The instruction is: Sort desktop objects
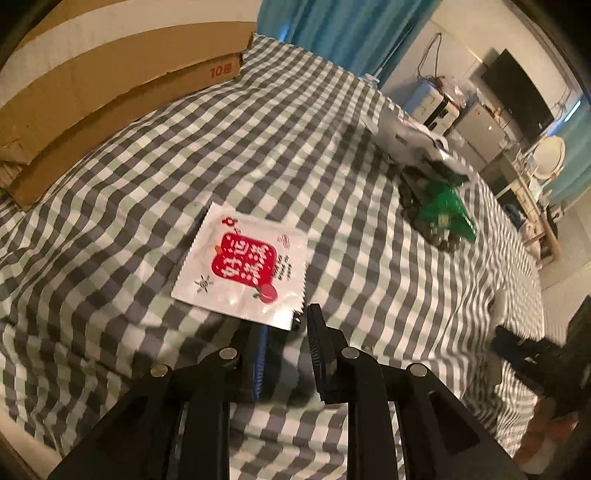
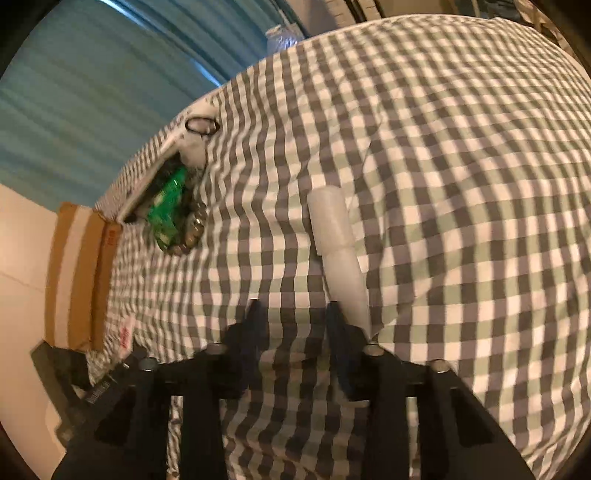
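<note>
Left black two-finger gripper (image 1: 286, 332): we see its fingers spread with nothing between them, the tips just short of the near serrated edge of a white square foil sachet with a red label (image 1: 242, 271). That sachet lies flat on the grey, green and white checked cloth (image 1: 332, 122), with open cloth on all its other sides. Further out to the right, near the cloth's far edge, we see a green plastic packet (image 1: 445, 214) resting on a string of dark round beads (image 1: 439, 240), with a silver-grey wrapper (image 1: 406, 138) just behind them, blurred. To the left, two stacked flat brown cardboard boxes (image 1: 122, 74) bound that side of the cloth.

Right black two-finger gripper (image 2: 293, 314): its fingers are also spread and empty. A translucent white plastic tube (image 2: 338, 251) lies lengthwise on the cloth, its near end just beside the right-hand finger, outside the gap. We see bare cloth to the right of the tube and between it and the green packet at far left.

Beyond the cloth hang teal curtains (image 1: 351, 29). The left wrist view also shows a dark flat screen (image 1: 517, 92), a round white mirror (image 1: 550, 155) and pale cabinets (image 1: 436, 103) along the far wall.
</note>
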Motion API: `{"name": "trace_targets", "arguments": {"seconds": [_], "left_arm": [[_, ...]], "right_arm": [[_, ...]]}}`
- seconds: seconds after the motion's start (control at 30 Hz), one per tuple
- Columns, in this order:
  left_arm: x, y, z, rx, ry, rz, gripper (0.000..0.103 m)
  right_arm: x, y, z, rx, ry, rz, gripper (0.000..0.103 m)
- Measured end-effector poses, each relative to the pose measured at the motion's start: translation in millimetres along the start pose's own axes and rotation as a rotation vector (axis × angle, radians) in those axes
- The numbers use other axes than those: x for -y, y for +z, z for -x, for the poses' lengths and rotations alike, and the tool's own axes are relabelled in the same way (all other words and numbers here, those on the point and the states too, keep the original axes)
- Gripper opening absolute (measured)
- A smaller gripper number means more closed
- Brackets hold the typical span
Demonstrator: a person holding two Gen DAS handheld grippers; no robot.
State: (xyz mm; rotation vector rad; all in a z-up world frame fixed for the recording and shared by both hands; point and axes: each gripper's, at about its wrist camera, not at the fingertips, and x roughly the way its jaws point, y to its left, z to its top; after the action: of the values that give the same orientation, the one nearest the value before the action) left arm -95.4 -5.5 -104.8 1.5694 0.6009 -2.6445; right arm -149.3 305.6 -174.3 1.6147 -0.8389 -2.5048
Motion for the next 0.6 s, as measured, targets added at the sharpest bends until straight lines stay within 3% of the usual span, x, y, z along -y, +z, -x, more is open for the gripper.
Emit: {"name": "trace_targets", "arguments": {"seconds": [0.07, 0.2, 0.47, 0.53, 0.57, 0.6], "left_arm": [[0, 2, 1, 0.008, -0.003, -0.014, 0.022], [-2, 2, 3, 0.015, -0.009, -0.041, 0.011], [-22, 2, 26, 0.019, -0.080, 0.023, 0.012], [-29, 2, 26, -0.010, -0.118, 0.070, 0.036], [-32, 1, 26, -0.017, -0.120, 0.094, 0.061], [-37, 0, 27, -0.008, -0.129, 0.133, 0.071]], "right_arm": [[-2, -1, -4, -0.010, -0.068, 0.023, 0.002], [-5, -2, 5, 0.026, -0.078, 0.035, 0.001], [-26, -9, 29, 0.064, -0.059, 0.078, 0.001], [-33, -11, 27, 0.053, -0.067, 0.090, 0.001], [-35, -12, 26, 0.048, -0.069, 0.095, 0.002], [-36, -13, 26, 0.047, -0.072, 0.099, 0.002]]}}
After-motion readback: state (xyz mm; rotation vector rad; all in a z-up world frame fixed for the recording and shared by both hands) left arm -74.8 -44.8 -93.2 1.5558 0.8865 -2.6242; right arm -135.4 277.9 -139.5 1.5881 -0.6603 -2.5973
